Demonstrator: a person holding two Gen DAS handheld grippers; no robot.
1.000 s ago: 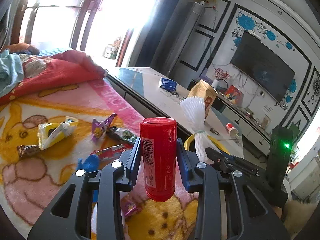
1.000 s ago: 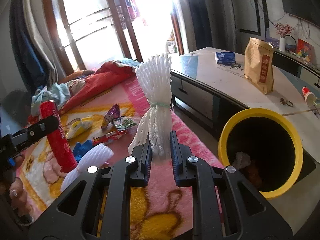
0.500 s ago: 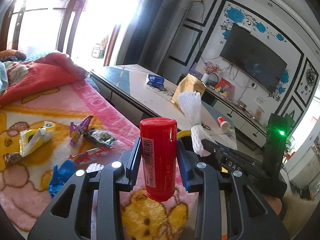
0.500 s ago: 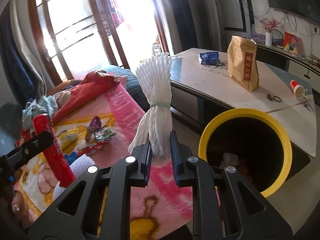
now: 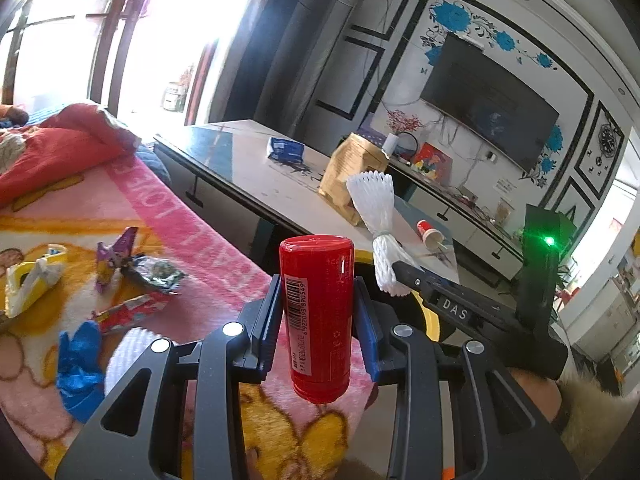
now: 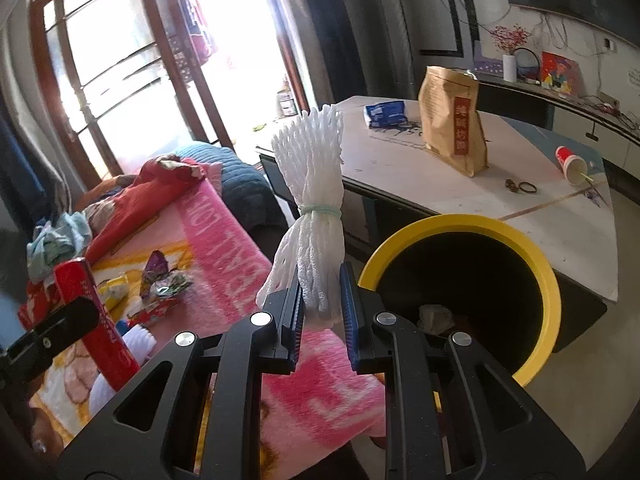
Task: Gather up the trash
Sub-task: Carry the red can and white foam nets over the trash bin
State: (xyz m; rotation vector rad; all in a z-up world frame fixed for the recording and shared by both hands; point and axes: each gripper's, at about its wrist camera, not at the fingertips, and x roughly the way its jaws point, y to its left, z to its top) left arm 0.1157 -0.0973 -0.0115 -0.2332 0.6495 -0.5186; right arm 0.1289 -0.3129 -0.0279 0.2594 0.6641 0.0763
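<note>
My left gripper [image 5: 318,320] is shut on a red plastic bottle [image 5: 317,312], held upright above the pink blanket [image 5: 200,236]. My right gripper [image 6: 322,320] is shut on a tied bundle of white foam netting [image 6: 312,216], just left of a yellow-rimmed black trash bin [image 6: 536,264] with some rubbish inside. The netting [image 5: 378,216] and right gripper also show in the left wrist view, and the red bottle [image 6: 96,316] in the right wrist view. Loose wrappers [image 5: 136,272], a yellow packet [image 5: 28,280], blue scrap [image 5: 78,364] and white foam piece [image 5: 128,348] lie on the blanket.
A low white table [image 6: 440,184] behind the bin carries a brown paper bag [image 6: 454,120], a blue packet [image 6: 384,114] and a tipped red cup [image 6: 570,160]. Red bedding [image 5: 52,148] is heaped at the blanket's far end. A TV [image 5: 488,104] hangs on the wall.
Both grippers have moved right, toward the bin and table, carrying the bottle and the netting. The bin now sits larger and closer in the right wrist view.
</note>
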